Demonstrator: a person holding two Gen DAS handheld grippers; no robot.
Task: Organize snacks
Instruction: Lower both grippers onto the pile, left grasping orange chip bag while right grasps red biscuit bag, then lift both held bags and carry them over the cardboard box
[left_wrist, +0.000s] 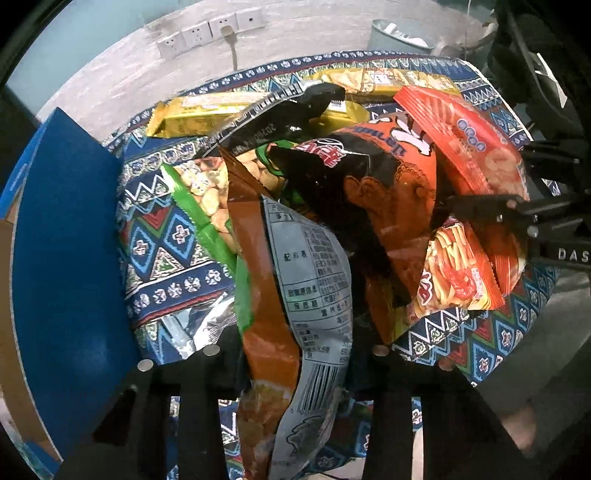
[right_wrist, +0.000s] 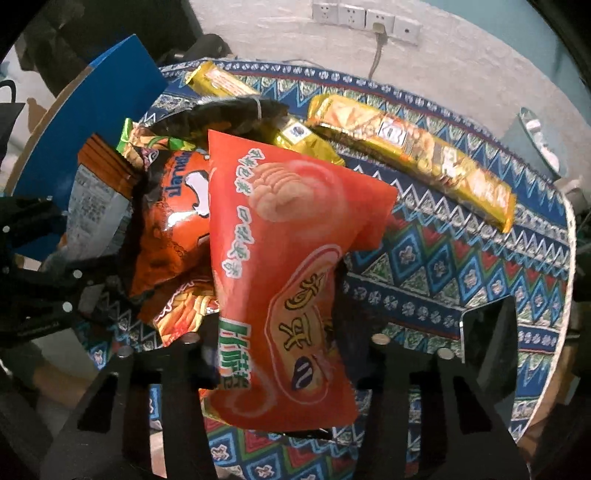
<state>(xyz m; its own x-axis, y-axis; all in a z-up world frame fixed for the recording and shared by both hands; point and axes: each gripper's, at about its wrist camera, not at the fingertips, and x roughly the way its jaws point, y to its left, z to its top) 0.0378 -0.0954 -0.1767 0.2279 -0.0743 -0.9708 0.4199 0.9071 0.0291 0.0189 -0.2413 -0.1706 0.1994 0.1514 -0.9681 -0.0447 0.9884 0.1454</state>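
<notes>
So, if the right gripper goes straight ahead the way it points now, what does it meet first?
The right gripper already has the red biscuit bag between its fingers. Beyond it, probably the gold wrapped packet, though depth is unclear.

We log a plain domestic room: a round surface (right_wrist: 461, 258) under a patterned ethnic cloth, a rough grey wall carrying a row of white sockets (right_wrist: 365, 18) with one cable plugged in, and a bin (left_wrist: 399, 35) behind.
</notes>
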